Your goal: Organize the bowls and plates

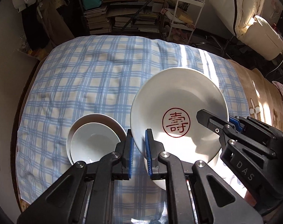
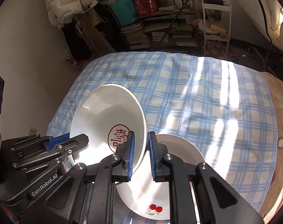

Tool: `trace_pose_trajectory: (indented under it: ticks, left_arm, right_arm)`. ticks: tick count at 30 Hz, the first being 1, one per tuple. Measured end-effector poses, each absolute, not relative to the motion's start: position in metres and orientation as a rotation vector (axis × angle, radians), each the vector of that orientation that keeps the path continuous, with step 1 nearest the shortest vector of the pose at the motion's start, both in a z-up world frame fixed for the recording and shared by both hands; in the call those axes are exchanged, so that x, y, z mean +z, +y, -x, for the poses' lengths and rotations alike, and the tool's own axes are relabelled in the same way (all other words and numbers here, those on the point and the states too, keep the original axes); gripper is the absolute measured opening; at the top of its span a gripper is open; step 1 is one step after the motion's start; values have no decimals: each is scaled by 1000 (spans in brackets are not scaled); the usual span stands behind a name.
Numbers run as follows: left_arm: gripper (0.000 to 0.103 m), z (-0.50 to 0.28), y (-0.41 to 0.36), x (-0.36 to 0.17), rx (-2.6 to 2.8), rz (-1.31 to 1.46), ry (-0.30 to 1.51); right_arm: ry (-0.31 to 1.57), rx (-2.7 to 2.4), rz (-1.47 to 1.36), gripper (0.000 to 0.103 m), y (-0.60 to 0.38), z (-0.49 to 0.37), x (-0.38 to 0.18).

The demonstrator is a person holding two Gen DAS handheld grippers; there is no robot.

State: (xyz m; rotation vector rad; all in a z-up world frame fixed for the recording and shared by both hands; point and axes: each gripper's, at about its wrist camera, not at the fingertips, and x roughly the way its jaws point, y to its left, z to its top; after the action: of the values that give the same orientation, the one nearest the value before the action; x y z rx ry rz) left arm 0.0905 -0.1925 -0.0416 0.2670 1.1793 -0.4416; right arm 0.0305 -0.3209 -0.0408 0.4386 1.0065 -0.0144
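A white bowl with a red seal mark (image 1: 178, 110) (image 2: 107, 119) is held above the bed between both grippers. My left gripper (image 1: 139, 149) has its jaws around the bowl's left rim. My right gripper (image 2: 141, 155) has its jaws around the bowl's right rim; it shows in the left wrist view (image 1: 216, 121) at the bowl's right. The left gripper shows in the right wrist view (image 2: 74, 141). Two nested white bowls (image 1: 94, 141) rest on the bed to the left. A white plate with cherries (image 2: 160, 192) lies under the right gripper.
The bed carries a blue checked quilt (image 1: 96, 78) (image 2: 197, 93) and a tan blanket (image 1: 262, 97) at the right. Beyond the bed stand bookshelves with stacked books (image 1: 126, 18) and a white cart (image 1: 186, 13). A wall (image 1: 3, 93) runs along the left.
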Motion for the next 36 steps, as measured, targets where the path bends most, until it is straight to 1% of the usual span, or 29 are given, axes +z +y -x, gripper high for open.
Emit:
trace_pose_trajectory:
  ticks: [9, 16, 22, 30, 36]
  left_arm:
    - [12, -86, -131, -40, -394, -217, 1173]
    - [13, -89, -100, -56, -349, -216, 1191]
    - [15, -92, -82, -77, -299, -217, 1225]
    - [15, -98, -53, -101, -279, -103, 1251]
    - [14, -96, -58, -105, -291, -146, 1223]
  right_arm:
    - [991, 45, -407, 16, -266, -35, -37]
    - [1011, 94, -368, 16, -231, -43, -49]
    - [1023, 146, -355, 16, -213, -52, -63]
    - [1053, 188, -300, 16, -190, -65, -81]
    - [1055, 195, -308, 17, -191, -63, -93]
